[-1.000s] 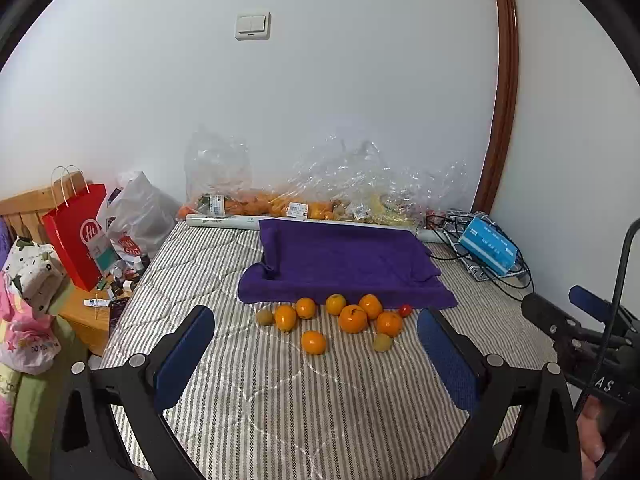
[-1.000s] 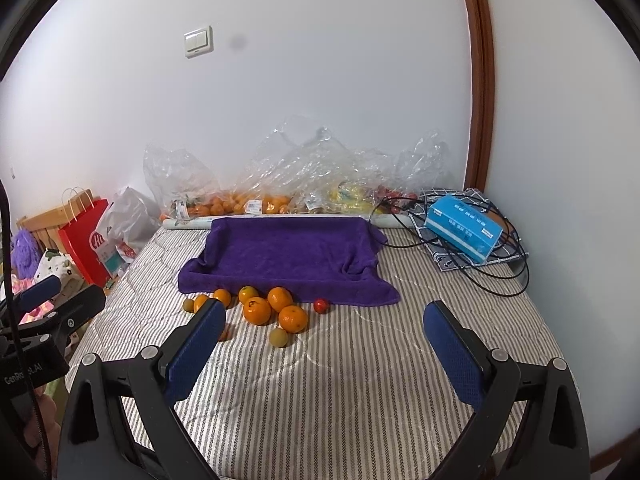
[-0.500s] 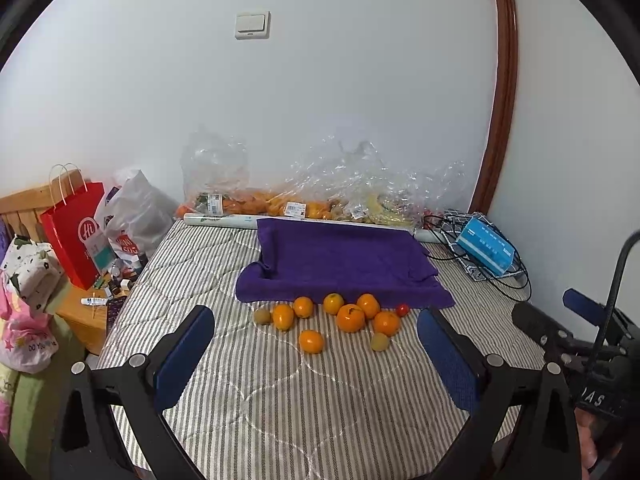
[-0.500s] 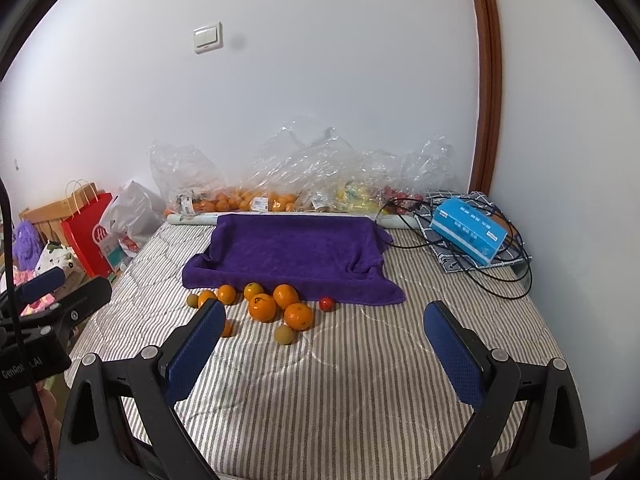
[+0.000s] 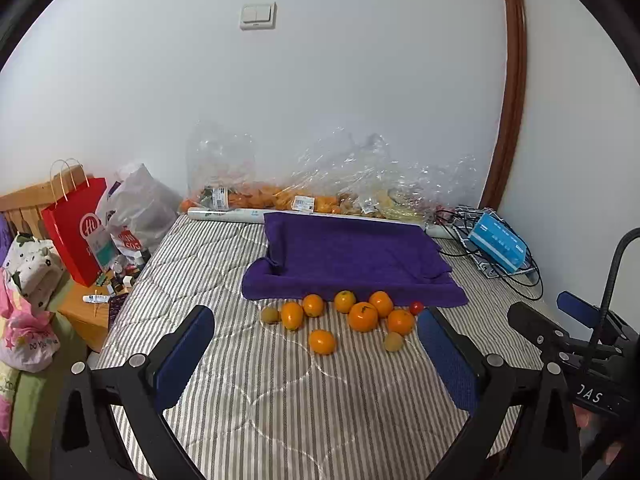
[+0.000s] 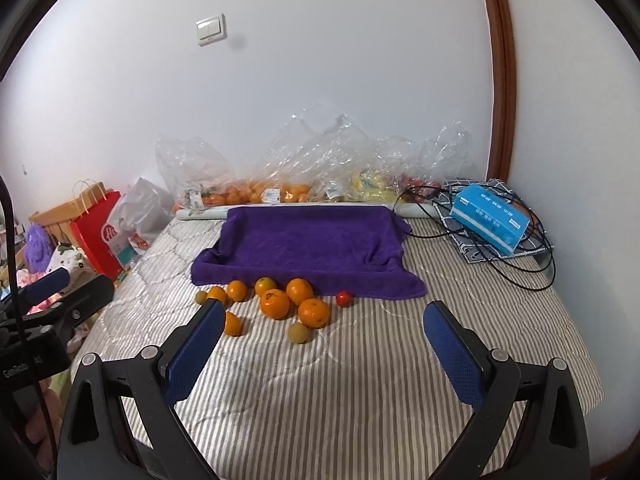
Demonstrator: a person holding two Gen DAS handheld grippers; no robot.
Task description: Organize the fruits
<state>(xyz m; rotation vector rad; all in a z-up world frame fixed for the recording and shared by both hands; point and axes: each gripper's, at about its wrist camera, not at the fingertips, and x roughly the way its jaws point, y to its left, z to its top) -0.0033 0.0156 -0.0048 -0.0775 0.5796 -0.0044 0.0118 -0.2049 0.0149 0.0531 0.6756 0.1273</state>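
Loose cluster of oranges (image 5: 363,316) beside a purple towel (image 5: 352,256), unsorted.

open left claw (image 5: 316,354), oranges (image 5: 363,317), purple towel (image 5: 352,256)

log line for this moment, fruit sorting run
phase: approach | left gripper: open, empty | right gripper: open, empty | fruit: loose on bed beside purple towel | towel: bare
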